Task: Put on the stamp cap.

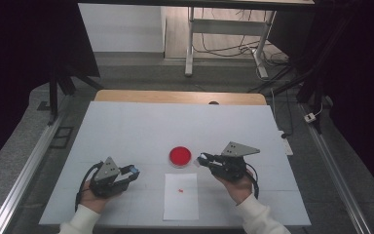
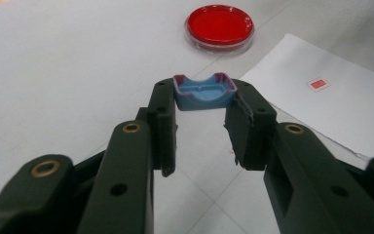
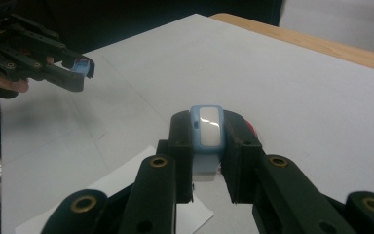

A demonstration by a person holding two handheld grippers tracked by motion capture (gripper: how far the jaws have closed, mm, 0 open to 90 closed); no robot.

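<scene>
The left gripper (image 1: pixel 132 171) is closed on a small blue cap (image 2: pixel 204 91), pinched at the very tips of its jaws. The cap is seen in the left gripper view as a shallow, trough-shaped piece of blue plastic with a reddish rim, its hollow side turned upward and its long axis running across from one jaw to the other. In the high view it is held just above the table (image 1: pixel 126 126), to the left of the red dish (image 1: pixel 180 156) and a little nearer the person.

The right gripper (image 1: pixel 200 160) is likewise closed, on a small blue-framed device (image 3: pixel 207 127). This is seen in the right gripper view as a rounded oblong with a pale blue rim and a whitish, glossy face; a paler part of it continues down between the jaws. Its long axis is set along the jaws, pointing away from the hand, and its face is turned upward. It is held just to the right of the red dish, with its tip directed toward the dish.

The dish itself is a round, shallow, clear container with a red filling. Just on the near side of it a white sheet of paper (image 1: pixel 181 204) is laid flat, with a small red mark (image 1: pixel 180 190) on it.
</scene>
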